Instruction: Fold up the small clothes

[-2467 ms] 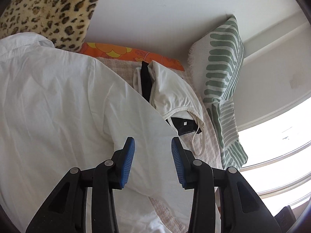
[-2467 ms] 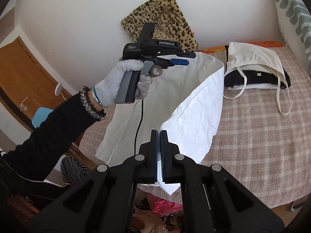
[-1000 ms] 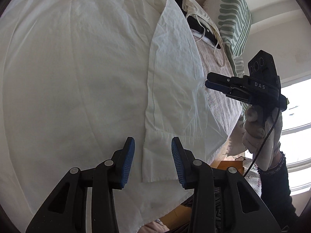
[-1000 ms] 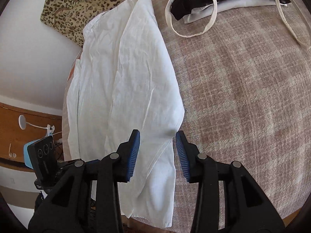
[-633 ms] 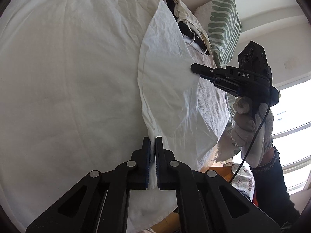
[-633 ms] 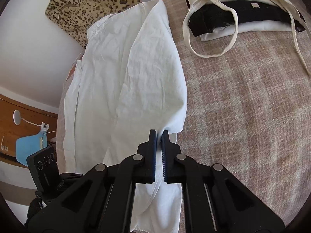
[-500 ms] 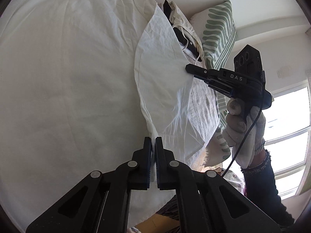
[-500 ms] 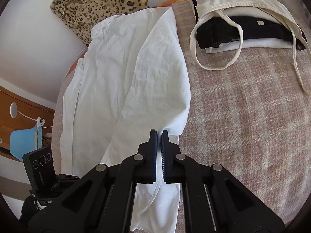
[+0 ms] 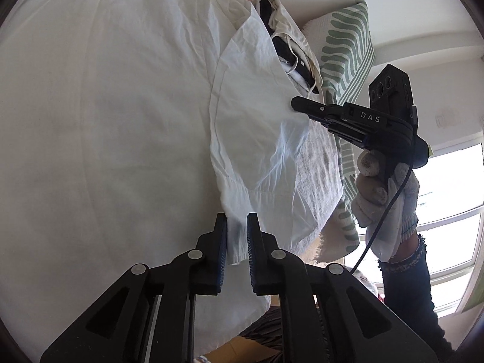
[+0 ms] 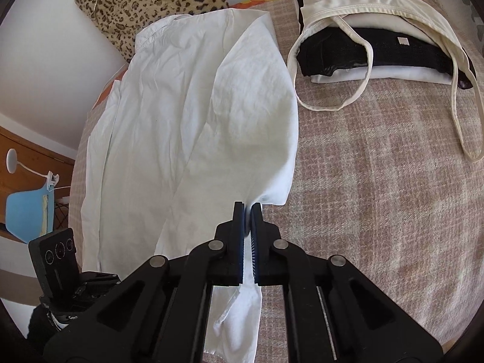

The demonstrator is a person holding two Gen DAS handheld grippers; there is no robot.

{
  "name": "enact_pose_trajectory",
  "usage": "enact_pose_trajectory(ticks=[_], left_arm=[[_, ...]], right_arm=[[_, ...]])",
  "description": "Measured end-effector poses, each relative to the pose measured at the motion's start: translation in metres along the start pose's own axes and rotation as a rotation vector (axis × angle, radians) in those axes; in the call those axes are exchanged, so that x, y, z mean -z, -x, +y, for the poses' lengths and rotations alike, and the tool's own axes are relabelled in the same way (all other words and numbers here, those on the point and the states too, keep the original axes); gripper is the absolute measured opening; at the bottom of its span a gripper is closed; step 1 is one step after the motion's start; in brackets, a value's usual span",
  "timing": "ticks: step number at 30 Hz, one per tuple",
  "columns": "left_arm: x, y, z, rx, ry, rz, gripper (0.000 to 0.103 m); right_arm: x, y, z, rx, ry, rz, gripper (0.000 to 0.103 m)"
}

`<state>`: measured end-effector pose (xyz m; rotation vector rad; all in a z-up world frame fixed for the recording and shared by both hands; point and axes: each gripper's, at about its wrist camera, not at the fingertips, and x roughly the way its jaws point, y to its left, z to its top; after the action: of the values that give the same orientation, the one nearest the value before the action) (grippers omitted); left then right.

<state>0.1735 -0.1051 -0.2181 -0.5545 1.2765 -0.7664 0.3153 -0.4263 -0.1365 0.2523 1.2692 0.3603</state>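
Left hand-held gripper (image 9: 236,233): I had its jaws opening, a narrow gap between the blue pads, with the cuff end of the white shirt's (image 9: 106,121) sleeve (image 9: 254,139) hanging between them; I could not tell whether the pads touched the cloth.
Right hand-held gripper (image 10: 247,211): I saw it closed tight on a pinch of that sleeve, near its outer edge; in the left view its black tips (image 9: 298,103) bit into the cloth and drew creases toward them.
My gloved hand (image 9: 384,193): it gripped the right handle, a black cable trailing down.
White shirt: it lay spread on the bed over the checked bedspread (image 10: 378,196), collar toward the wall, the sleeve folded in over the body and lifted slightly at the pinch.
Folded pile (image 10: 378,57): cream, black and white garments lay stacked farther up the bed, apart from the shirt, cream straps looping onto the bedspread.
Leopard-print cushion (image 10: 145,3): it leaned against the wall behind the collar.
Green-striped pillow (image 9: 345,57): it stood beyond the pile.
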Motion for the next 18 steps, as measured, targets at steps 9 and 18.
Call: enact_pose_trajectory(ticks=[9,18], left_arm=[[0.024,0.011,-0.031,0.201,0.039,-0.009,0.0],[0.037,-0.003,-0.008,0.204,0.134,-0.029,0.0]], right_arm=[[-0.009,0.023,0.014,0.025,0.065,-0.032,0.005],[0.007,-0.001,0.019,0.072,0.11,0.02,0.005]])
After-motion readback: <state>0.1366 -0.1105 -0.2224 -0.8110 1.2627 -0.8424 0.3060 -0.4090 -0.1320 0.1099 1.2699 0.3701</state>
